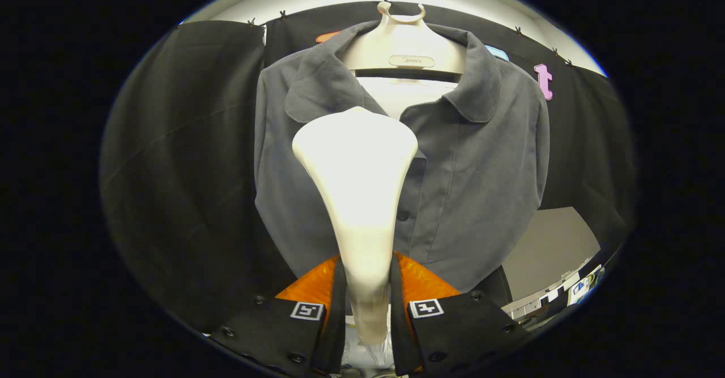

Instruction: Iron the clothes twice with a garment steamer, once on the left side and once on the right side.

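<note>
Gripper view: nearest, the gripper [367, 296] is clenched on the steamer [355, 162], both fingers [317, 287] pressing on its narrow handle from either side. The handle rises between them and widens into a broad pale head just ahead of the fingertips. That head stands in front of the shirt [464, 185] and hides its upper placket and part of the left chest panel.

Behind the steamer, the grey shirt hangs facing the camera on a pale hanger [403, 46], collar spread open, with a dark button [402, 216] visible just beside the handle. A light panel shows inside the open neck below the hanger bar.

Beyond the shirt, black cloth [181, 168] covers the wall on both sides, pinned up by small clips [282, 13] along its top edge. Farther off past the shirt's lower right hem, a grey board [552, 247] stands, with some small, unclear items [572, 287] below it.
</note>
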`<state>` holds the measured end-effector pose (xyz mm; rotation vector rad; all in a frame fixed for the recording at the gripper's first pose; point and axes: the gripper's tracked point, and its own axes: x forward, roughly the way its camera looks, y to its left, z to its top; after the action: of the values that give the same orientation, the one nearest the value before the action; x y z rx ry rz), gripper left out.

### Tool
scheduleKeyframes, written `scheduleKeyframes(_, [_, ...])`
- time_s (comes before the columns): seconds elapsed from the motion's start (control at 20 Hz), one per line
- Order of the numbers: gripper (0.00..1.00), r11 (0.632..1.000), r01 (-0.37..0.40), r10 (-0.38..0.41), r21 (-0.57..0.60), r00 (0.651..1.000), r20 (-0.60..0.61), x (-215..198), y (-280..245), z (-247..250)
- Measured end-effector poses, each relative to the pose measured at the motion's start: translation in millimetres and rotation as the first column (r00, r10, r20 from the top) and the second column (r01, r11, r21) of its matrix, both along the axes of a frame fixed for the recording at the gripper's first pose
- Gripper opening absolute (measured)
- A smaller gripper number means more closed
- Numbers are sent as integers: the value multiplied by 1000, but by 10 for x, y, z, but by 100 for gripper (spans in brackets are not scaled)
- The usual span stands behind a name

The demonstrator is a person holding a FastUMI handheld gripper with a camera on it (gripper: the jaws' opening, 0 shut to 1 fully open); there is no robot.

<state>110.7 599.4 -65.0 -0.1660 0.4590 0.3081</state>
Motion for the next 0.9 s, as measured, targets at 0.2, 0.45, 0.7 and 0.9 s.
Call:
scheduleKeyframes(0.2, [41,1000,8,-8,-13,1000,6,80,26,-5])
scheduleKeyframes(0.45, [41,1000,10,-10,-26,1000,2,88,63,-107])
scheduleKeyframes(0.7, [41,999,-5,3,-32,999,-52,21,116,-386])
scheduleKeyframes(0.9, [41,999,4,-8,-38,996,-93,-31,88,-652])
